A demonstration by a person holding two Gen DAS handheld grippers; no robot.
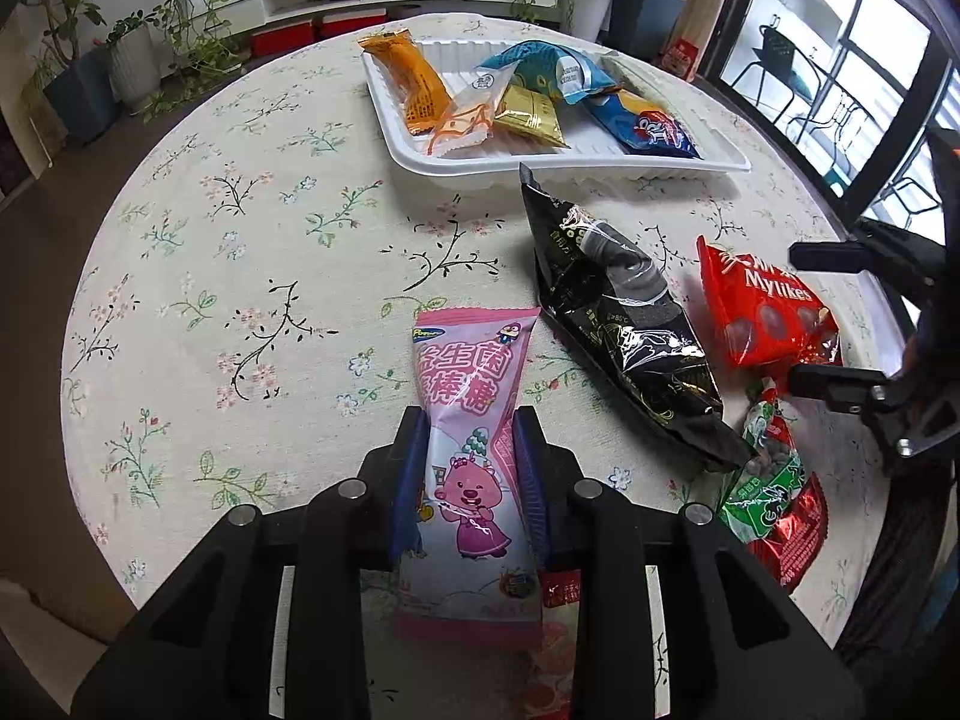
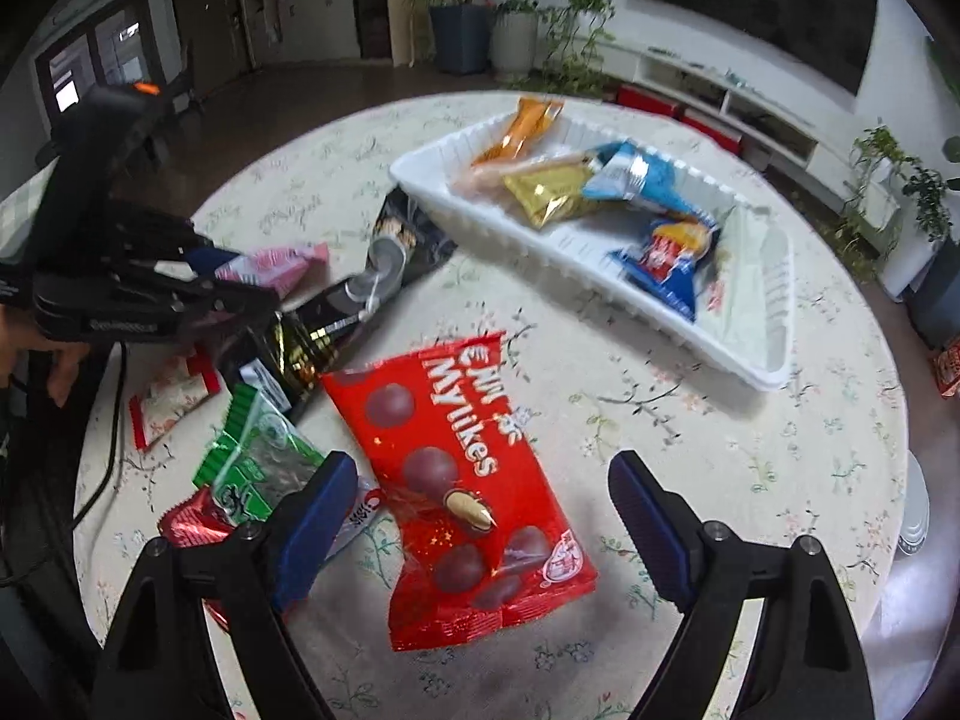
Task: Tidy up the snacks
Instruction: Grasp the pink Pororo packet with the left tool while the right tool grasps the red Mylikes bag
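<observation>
My left gripper [image 1: 471, 426] is shut on a pink lollipop packet [image 1: 468, 468], its pads pinching the packet's middle above the floral tablecloth; it also shows in the right wrist view [image 2: 273, 267]. My right gripper [image 2: 480, 480] is open, its fingers astride a red Mylikes bag [image 2: 462, 480] lying flat on the table; that bag also shows in the left wrist view [image 1: 762, 312]. A white tray [image 1: 600, 159] at the far side holds several snack packets. A black packet [image 1: 624, 324] lies between tray and grippers.
A green and red packet [image 1: 768, 492] lies beside the black one, near the right gripper's left finger [image 2: 318, 504]. A small red-white packet [image 2: 174, 387] lies at the table's near edge. Potted plants and a white shelf stand behind the round table.
</observation>
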